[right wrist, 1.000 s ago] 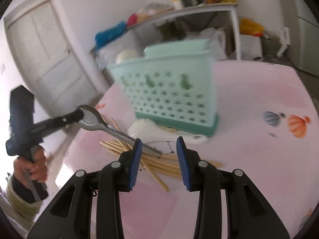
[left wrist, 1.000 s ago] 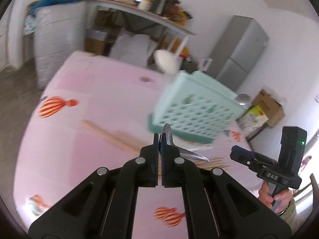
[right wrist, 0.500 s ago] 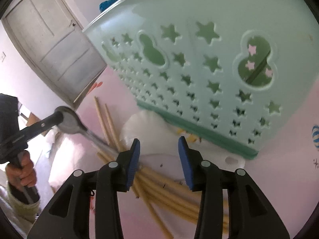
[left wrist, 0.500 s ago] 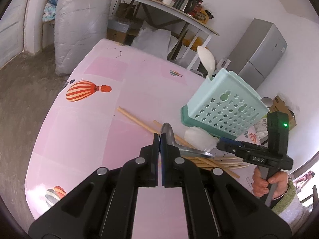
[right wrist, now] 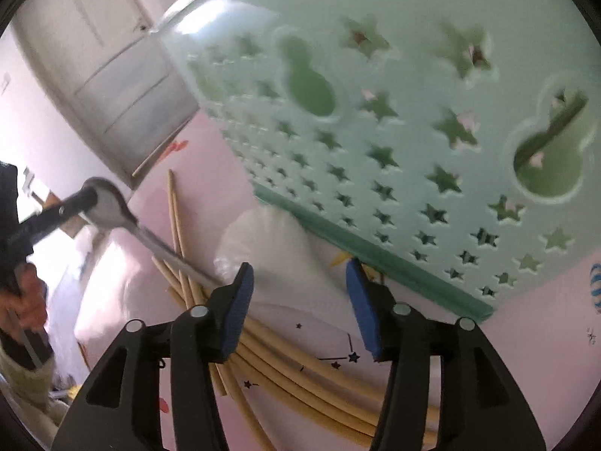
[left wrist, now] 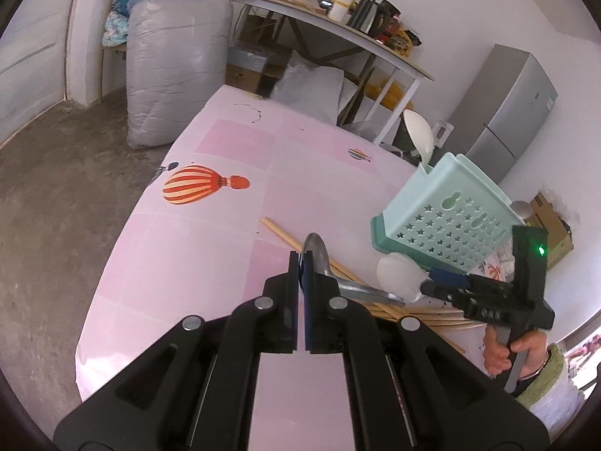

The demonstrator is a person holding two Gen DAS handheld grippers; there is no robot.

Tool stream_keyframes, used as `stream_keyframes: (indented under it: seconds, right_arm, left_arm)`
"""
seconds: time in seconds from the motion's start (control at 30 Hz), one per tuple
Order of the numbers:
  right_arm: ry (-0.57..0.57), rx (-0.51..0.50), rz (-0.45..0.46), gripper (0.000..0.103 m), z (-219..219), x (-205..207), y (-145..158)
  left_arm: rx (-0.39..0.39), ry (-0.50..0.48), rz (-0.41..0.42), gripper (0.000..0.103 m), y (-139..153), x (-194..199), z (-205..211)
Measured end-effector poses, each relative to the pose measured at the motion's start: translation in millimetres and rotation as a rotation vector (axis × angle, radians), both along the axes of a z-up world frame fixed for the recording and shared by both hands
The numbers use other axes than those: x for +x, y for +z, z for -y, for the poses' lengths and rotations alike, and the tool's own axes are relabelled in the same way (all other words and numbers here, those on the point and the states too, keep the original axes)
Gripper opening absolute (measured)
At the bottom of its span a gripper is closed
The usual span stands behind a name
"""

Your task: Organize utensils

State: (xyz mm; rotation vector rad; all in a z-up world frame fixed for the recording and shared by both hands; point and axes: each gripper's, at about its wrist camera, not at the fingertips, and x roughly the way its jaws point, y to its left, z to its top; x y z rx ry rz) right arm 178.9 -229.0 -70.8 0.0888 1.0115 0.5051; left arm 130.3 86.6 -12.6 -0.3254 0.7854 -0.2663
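Note:
My left gripper (left wrist: 302,263) is shut on the bowl of a metal spoon (left wrist: 353,289), held above the pink table; its handle runs right to my right gripper (left wrist: 430,285). In the right wrist view my right gripper (right wrist: 300,300) hangs low with its blue-padded jaws opening. A white plastic spoon (right wrist: 270,255) lies on the table between and below them, unpressed. The metal spoon (right wrist: 112,210) ends at the tip of the left finger. Wooden chopsticks (right wrist: 300,360) lie piled under the gripper. A mint star-holed basket (right wrist: 375,75) stands just behind, with a white ladle (left wrist: 419,135) in it.
The pink table (left wrist: 210,248) drops off at its left edge onto a concrete floor. Behind it are a large wrapped bale (left wrist: 172,67), a cluttered shelf (left wrist: 338,26) and a grey fridge (left wrist: 503,112). A cardboard box (left wrist: 552,225) sits on the right. A door (right wrist: 101,75) stands beyond the basket.
My right gripper has come down close to the basket, over the white spoon, and its jaws have widened. The left gripper still grips the metal spoon and has shifted a little.

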Motion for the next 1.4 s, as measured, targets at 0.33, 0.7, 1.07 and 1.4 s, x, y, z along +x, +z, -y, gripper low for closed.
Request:
stream_keyframes:
  seconds: [0.33,0.7,1.07,1.4]
  right_arm:
    - [0.126,-0.176,-0.001,0.035,-23.3,-20.0,5.4]
    - [0.184,-0.460,0.183,0.019,-46.2,-48.3,17.5]
    - [0.252,-0.814,0.364,0.002,-55.3,-130.7,21.1]
    - [0.120,-0.616,0.365,0.021,-60.0,-106.2,24.6]
  left_arm:
    - [-0.039,0.029,-0.031,0.001,-7.8,5.1,-13.0]
    - [-0.039,0.026,-0.029,0.000,-7.8,4.0,-11.0]
    - [-0.035,0.016,-0.020,0.000,-6.0,3.4,-3.6]
    - [-0.024,0.018,-0.019,0.000,-5.8,5.9,-0.8]
